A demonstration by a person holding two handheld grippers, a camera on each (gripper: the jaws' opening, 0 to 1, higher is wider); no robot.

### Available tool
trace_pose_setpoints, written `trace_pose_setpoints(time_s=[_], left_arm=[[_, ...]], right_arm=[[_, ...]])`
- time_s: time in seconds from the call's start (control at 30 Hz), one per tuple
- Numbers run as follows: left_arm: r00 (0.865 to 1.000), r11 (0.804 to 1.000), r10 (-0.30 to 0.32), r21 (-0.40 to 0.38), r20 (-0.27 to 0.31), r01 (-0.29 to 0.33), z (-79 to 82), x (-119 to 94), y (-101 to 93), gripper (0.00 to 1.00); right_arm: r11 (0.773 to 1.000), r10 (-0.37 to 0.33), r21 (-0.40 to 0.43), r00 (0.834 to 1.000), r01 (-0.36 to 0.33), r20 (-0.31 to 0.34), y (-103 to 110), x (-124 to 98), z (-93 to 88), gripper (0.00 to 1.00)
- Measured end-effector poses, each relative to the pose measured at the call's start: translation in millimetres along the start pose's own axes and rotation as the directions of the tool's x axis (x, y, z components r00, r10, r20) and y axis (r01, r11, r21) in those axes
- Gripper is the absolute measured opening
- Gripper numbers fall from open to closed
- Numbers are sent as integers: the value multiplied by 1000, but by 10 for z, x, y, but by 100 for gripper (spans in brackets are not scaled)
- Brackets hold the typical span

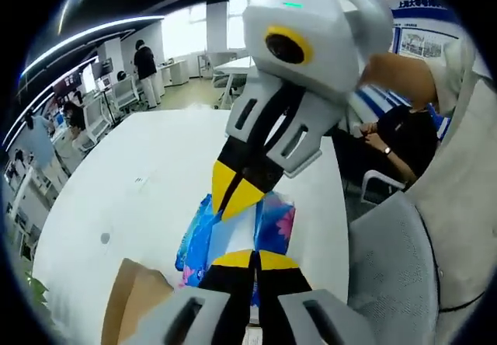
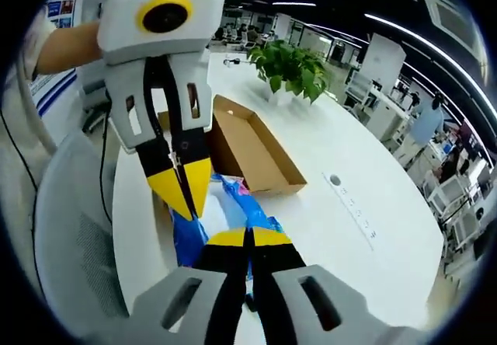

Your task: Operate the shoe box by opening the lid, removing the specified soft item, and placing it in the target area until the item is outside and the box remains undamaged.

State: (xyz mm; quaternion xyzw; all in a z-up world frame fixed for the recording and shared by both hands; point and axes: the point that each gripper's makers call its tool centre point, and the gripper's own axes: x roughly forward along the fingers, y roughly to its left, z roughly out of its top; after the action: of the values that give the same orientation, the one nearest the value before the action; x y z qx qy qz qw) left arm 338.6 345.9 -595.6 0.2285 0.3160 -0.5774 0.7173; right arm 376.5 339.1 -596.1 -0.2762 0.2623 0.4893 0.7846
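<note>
Blue soft pack (image 1: 273, 224) with pink floral print, crinkled plastic, lying on the white counter (image 1: 147, 182) just beside the open cardboard shoe box (image 2: 252, 149), left gripper (image 1: 252, 261) and right gripper (image 2: 247, 238) both clenched on its edge, jaws together, potted plant (image 2: 291, 65) beyond the box

A leafy potted plant (image 2: 291, 67) stands on the white table (image 2: 373, 197), a grey chair (image 1: 392, 271) just beside it.

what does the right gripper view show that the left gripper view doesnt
Right gripper view alone: the open brown cardboard shoe box's inside and a green potted plant. Left gripper view alone: a seated person in black and a grey chair back. Both: the white table, the blue floral soft packet, and both yellow-tipped tools closed on it.
</note>
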Motion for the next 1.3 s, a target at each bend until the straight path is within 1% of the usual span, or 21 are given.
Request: trace_pose_setpoints(time_s=[0.1,0.4,0.67,0.93,1.13,1.3], left_arm=[[1000,1000,-14,17,0,14,76,95,-18,0],[999,999,-34,31,-3,34,244,298,-36,0],[999,998,-49,45,-13,49,344,452,-67,0],[997,995,-71,73,-20,72,507,623,-97,0],[997,994,-76,80,-23,78,624,743,-63,0],[996,992,-87,90,-23,89,721,847,-39,0]], right_arm=[[1000,-7,11,1000,7,-4,-53,-49,-79,0],[999,-25,21,1000,25,-12,-191,-172,-284,0],[999,-25,36,1000,25,-10,-299,-268,-419,0],[999,-27,42,1000,27,-5,-425,-376,-549,0],[998,-33,48,999,33,-2,-534,-445,-644,0],[998,-35,59,999,35,1,-647,-509,-760,0]])
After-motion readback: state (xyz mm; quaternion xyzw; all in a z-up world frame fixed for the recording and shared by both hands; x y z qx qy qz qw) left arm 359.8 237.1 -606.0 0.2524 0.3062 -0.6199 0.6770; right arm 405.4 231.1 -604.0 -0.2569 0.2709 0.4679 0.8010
